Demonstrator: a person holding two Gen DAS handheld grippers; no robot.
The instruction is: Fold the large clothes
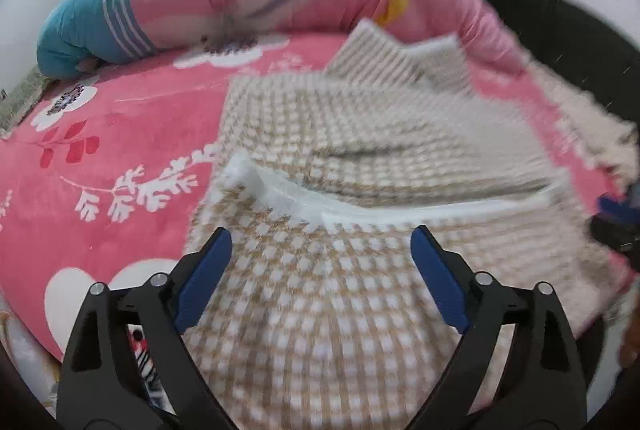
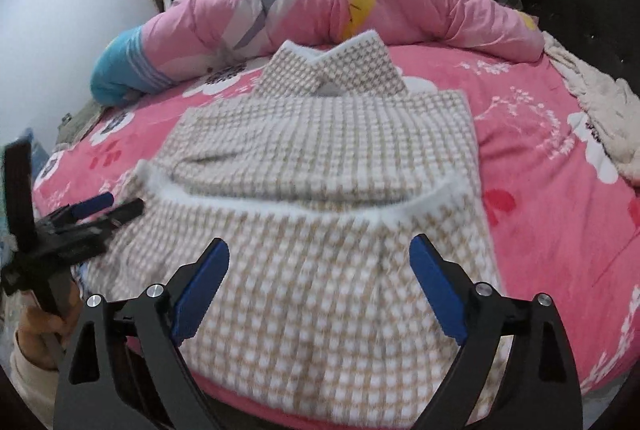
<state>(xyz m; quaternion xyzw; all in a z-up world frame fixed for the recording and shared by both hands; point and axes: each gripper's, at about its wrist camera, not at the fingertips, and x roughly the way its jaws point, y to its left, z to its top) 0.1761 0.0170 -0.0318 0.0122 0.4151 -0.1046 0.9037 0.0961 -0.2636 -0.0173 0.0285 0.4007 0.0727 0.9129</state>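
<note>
Pink bedspread [image 2: 540, 189] bears checked coat [image 2: 320, 157] beneath both spread tools [image 2: 320, 270].

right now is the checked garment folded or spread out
Folded. The checked garment has its lower part doubled up over the body, its white-trimmed edge lying across the middle, collar at the far end. Both grippers are open and off it.

The folded coat [image 2: 320, 157] is a beige-and-white check with fluffy white trim. The bed's blanket [image 2: 540, 197] is hot pink, printed with white flowers, white sprigs and red leaves. The rolled quilt [image 2: 280, 5] is pale pink with grey and yellow patches and a blue end crossed by white stripes. Both tools have black arms and blue pads [image 2: 200, 290].
</note>
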